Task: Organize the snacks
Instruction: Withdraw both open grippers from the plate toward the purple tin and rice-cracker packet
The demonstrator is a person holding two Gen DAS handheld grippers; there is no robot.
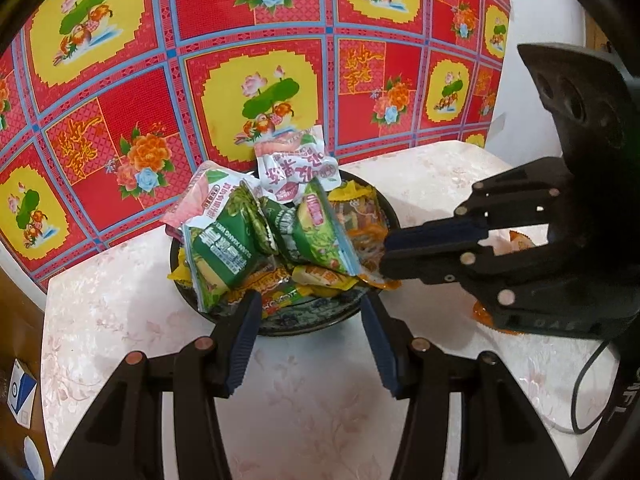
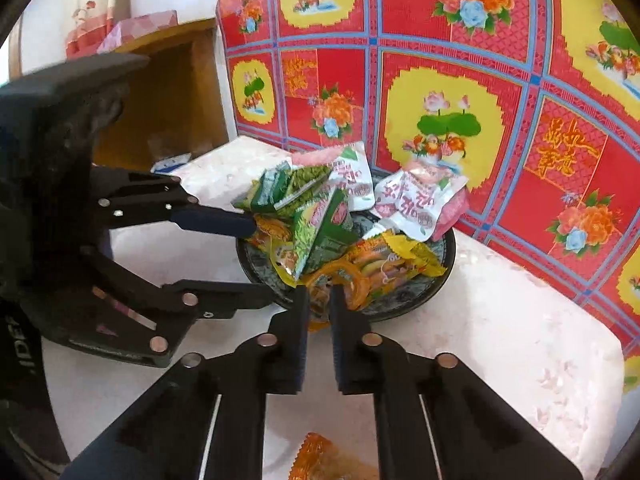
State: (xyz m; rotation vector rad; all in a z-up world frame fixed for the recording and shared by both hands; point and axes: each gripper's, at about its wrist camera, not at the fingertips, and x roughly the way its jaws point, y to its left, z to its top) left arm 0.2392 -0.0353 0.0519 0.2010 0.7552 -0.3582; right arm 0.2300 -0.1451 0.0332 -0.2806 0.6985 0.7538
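Near the middle of the left wrist view sits a dark round plate (image 1: 352, 312) on the pale flowery worktop (image 1: 120, 320), heaped with snack packets (image 1: 276, 236). Some are green, some white and pink with big letters, and some are yellow and orange and see-through. They lean on each other in a messy pile.

At the lower middle of the right wrist view, the right gripper (image 2: 319, 300) is clenched on the edge of an orange packet (image 2: 352, 280) at the plate's near rim. At the bottom middle of the left wrist view, the left gripper (image 1: 310, 312) is released, its fingers spread at the plate's near edge with nothing between them.

Behind the plate hangs a bright red and yellow flower cloth (image 1: 248, 80). Another orange packet (image 2: 320, 460) lies on the worktop at the bottom of the right wrist view. A brown cabinet (image 2: 168, 100) stands at the upper left there.
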